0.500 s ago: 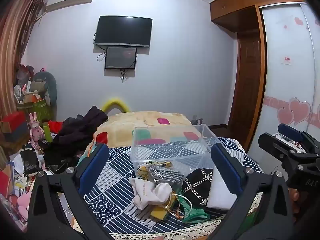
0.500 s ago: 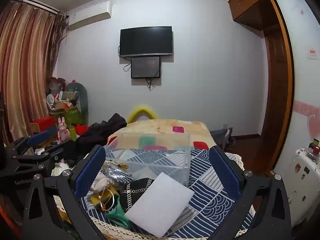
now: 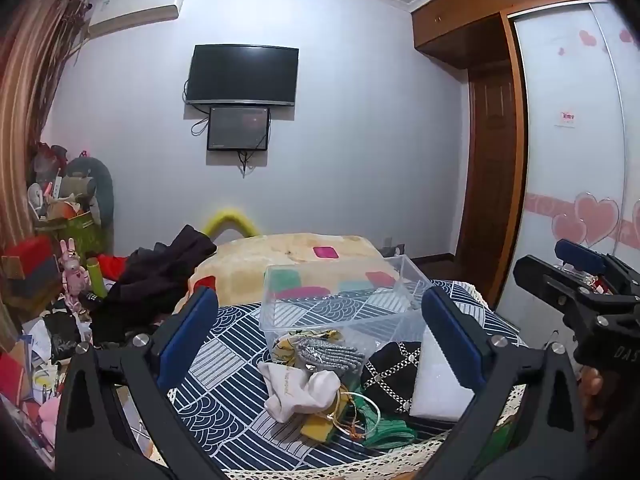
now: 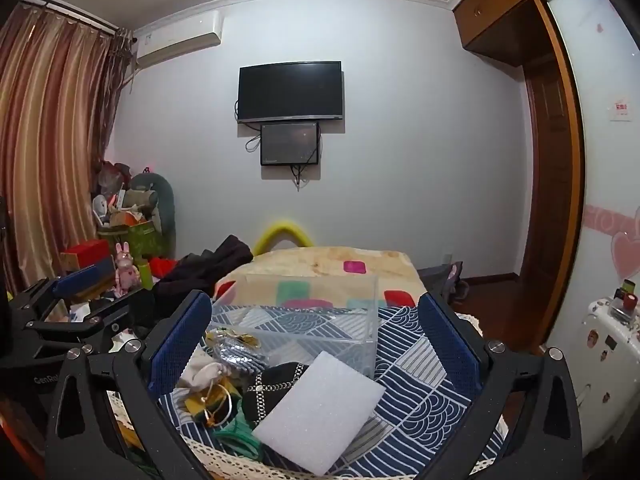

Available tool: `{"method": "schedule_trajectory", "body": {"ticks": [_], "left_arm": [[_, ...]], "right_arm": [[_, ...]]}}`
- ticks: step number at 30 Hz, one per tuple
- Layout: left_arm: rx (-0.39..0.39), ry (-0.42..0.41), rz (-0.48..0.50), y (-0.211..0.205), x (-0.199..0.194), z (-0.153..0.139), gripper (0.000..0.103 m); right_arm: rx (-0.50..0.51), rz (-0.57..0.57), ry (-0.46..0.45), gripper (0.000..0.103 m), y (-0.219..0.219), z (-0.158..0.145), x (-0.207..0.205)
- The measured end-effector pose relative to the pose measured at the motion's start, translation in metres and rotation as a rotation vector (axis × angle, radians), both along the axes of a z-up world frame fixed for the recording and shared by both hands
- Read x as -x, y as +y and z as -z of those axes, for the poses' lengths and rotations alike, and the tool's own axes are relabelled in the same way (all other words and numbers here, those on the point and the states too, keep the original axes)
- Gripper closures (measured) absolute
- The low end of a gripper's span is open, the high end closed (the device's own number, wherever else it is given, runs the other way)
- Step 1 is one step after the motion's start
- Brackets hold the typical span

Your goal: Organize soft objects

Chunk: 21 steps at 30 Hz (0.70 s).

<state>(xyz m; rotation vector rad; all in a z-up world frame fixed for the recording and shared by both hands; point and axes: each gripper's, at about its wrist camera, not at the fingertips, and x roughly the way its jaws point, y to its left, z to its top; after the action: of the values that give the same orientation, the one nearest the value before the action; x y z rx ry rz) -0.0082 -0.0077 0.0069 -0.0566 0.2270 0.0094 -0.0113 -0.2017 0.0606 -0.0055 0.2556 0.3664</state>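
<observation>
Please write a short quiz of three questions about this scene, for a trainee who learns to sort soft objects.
1. True or false: the clear plastic box already holds the white foam sheet.
2. Which lies nearest the box? A) silver-grey knitted glove B) green fabric piece C) cream cloth pouch
3. Are the left gripper and right gripper open or shut?

Key
1. False: the sheet lies on the patterned blue tablecloth, in front of the box.
2. A
3. Both open, holding nothing.
</observation>
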Motion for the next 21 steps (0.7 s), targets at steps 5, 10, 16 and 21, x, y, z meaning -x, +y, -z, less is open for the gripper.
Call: {"method": "schedule_trajectory", "body": {"ticks": [5, 10, 16, 21], "left_arm": [[0.006, -0.005, 0.0, 0.0, 0.002, 0.0, 0.0], [0.007, -0.007, 0.001, 0.0, 0.004, 0.0, 0.0], [0.006, -0.014, -0.001, -0.001, 0.006, -0.001, 0.0], [0.005, -0.016, -0.001, -0.001, 0.006, -0.002, 0.0]], "right_arm": [[-0.003, 0.001, -0.02, 0.0, 0.004, 0.002, 0.008], [-0.007, 0.001, -0.026, 0.0, 0.004, 0.0, 0.009], [-0.007, 0.0, -0.031, 0.0, 0.004, -0.001, 0.011], [-0.008, 0.0, -0.033, 0.0, 0.005, -0.002, 0.011]]}}
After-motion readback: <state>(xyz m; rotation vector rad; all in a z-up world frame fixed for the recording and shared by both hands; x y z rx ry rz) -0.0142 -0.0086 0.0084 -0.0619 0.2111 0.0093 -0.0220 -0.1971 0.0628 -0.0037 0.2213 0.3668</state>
